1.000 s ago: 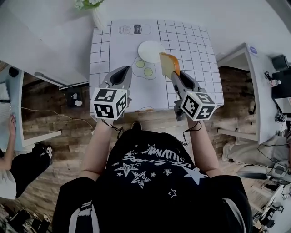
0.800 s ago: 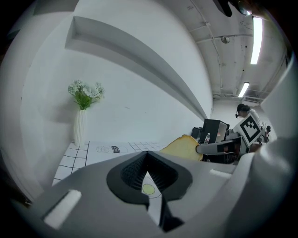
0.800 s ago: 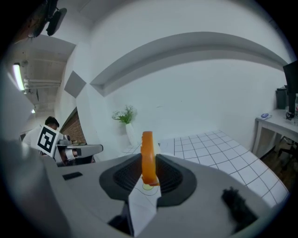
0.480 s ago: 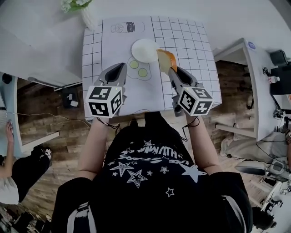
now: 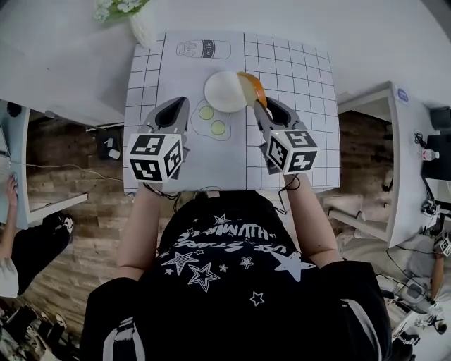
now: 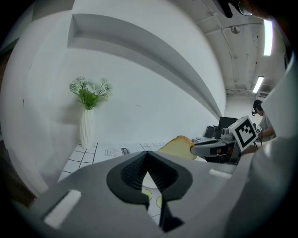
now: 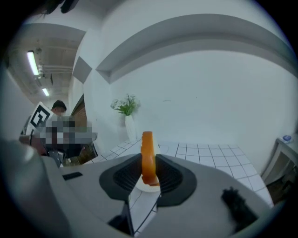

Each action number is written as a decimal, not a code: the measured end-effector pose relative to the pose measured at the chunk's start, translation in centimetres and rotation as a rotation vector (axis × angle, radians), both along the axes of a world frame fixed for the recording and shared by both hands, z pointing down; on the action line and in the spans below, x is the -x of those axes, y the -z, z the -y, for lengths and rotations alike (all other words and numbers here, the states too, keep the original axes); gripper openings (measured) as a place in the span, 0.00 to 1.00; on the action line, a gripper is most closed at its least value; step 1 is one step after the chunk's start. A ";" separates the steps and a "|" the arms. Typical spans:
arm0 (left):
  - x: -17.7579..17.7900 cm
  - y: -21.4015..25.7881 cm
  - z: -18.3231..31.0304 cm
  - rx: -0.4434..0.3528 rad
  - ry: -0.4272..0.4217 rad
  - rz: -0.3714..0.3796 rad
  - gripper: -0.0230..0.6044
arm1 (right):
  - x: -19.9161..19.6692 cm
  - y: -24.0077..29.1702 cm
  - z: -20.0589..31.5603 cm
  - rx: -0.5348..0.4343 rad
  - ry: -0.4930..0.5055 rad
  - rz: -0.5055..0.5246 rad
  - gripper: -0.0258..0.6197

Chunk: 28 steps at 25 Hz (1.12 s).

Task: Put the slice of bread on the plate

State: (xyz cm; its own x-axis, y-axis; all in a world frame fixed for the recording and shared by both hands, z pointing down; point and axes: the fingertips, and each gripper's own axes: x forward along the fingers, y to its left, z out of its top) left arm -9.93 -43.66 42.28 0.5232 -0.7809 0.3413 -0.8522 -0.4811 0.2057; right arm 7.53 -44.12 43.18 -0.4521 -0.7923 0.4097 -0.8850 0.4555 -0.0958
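Observation:
My right gripper (image 5: pixel 255 104) is shut on a slice of bread (image 5: pixel 251 87) with an orange-brown crust, held upright on its edge. The slice hangs over the right rim of the white plate (image 5: pixel 223 92), which sits at the far middle of the checked mat. In the right gripper view the bread (image 7: pixel 147 155) stands edge-on between the pads, with the plate (image 7: pixel 150 188) just below it. My left gripper (image 5: pixel 179 107) hovers to the left of the plate, its tips together and nothing in them. From the left gripper view the bread (image 6: pixel 179 146) shows to the right.
A white vase of flowers (image 5: pixel 135 20) stands at the table's far left corner. The mat carries drawings of fried eggs (image 5: pixel 211 120) and a bottle (image 5: pixel 203 49). A white side table (image 5: pixel 398 148) stands to the right. A person sits at the left edge (image 5: pixel 8 233).
Both grippers have moved forward over the table. The bread has come from right of the plate to above its right rim.

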 end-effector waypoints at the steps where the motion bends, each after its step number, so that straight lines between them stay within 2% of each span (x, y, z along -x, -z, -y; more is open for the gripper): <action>1: -0.1 0.0 0.4 0.002 0.009 0.000 0.05 | 0.2 -0.1 0.6 -0.010 0.028 -0.032 0.19; 9: -0.8 -1.1 2.4 0.027 0.043 0.011 0.05 | 1.9 -2.1 4.6 -0.150 0.232 -0.382 0.19; 15: -0.7 -2.1 3.4 0.052 0.076 0.016 0.05 | 3.8 -5.3 5.2 -0.249 0.422 -0.632 0.19; 22: -0.3 -3.2 3.9 0.087 0.096 0.014 0.05 | 5.6 -8.7 3.8 -0.304 0.577 -0.765 0.19; 28: -0.5 -4.1 3.4 0.108 0.089 0.009 0.05 | 5.8 -10.5 2.4 -0.279 0.636 -0.765 0.19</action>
